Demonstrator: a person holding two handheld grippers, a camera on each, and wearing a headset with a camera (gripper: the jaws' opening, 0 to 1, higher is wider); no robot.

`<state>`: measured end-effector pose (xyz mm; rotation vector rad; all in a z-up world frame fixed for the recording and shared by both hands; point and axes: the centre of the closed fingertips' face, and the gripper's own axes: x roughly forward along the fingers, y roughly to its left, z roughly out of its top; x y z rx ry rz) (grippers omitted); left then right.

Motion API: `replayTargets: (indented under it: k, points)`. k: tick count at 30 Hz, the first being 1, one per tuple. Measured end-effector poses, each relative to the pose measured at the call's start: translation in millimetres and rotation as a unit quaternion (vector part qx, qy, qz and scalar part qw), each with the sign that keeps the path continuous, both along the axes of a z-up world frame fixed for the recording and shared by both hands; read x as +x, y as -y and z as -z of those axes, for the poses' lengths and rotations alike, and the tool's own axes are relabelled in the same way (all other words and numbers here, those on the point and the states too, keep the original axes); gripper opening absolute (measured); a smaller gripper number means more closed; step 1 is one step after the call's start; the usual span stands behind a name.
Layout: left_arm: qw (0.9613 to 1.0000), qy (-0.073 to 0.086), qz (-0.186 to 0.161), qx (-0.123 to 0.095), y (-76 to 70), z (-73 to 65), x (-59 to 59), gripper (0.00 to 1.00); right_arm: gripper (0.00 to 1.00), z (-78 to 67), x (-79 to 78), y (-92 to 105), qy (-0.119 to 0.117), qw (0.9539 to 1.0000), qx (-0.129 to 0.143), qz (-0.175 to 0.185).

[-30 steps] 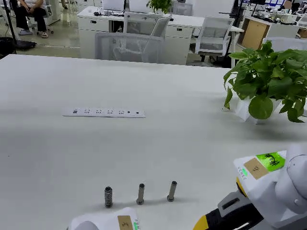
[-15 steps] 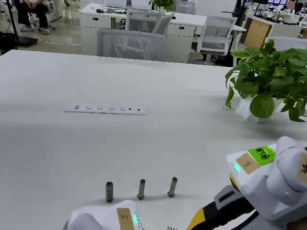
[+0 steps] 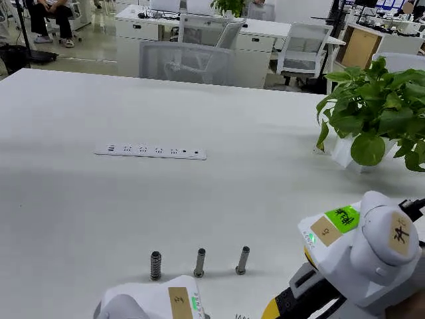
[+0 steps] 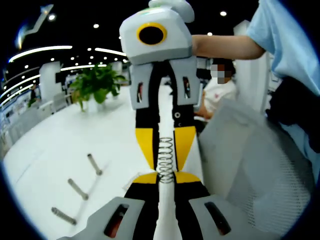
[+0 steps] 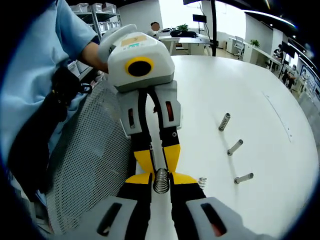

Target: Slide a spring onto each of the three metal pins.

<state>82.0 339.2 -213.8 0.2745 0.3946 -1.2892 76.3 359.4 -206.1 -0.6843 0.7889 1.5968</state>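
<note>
1. Left gripper point(image 4: 166, 177): the yellow-tipped jaws are drawn to a narrow gap and pinch the end of the held spring point(image 4: 165, 157) nearest its own camera.
2. Right gripper point(image 5: 161, 179): it meets the left gripper tip to tip. Its jaws are likewise almost together and flank the coils of the same spring, which lies along the line of both tools.
3. Both grippers sit at the table's point(image 3: 279, 193) near edge, well to the person's side of the power strip point(image 3: 150, 151).
4. Loose spring point(image 5: 202, 181): it lies flat on the table just beside the right gripper's tips, on that same side of the strip.
5. Pins: three stand upright in a row parallel to the power strip, between it and the grippers.
   - The first pin point(image 3: 156, 255) carries a fitted spring point(image 3: 156, 267).
   - The second pin point(image 3: 199, 262) and third pin point(image 3: 242, 260) are bare.
6. Potted plant point(image 3: 375, 113): it stands on the table, well to the right of the power strip.
</note>
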Motion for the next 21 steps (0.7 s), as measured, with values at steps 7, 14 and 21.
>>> replayTargets:
  k: [7,14,21]
  points:
    - [1.0,0.001,0.002,0.002,0.3,0.3,0.4,0.09,0.13,-2.0,0.8,-0.2,-0.001,1.0,0.0,0.002]
    - [1.0,-0.001,0.004,0.006,0.9,2.3,-1.3,0.09,0.13,1.0,-0.9,0.7,-0.002,0.9999,-0.01,-0.005]
    - [0.9999,0.005,0.006,0.009,1.1,3.3,-1.0,0.1,0.12,1.1,-0.6,0.1,-0.001,0.9999,-0.01,-0.005]
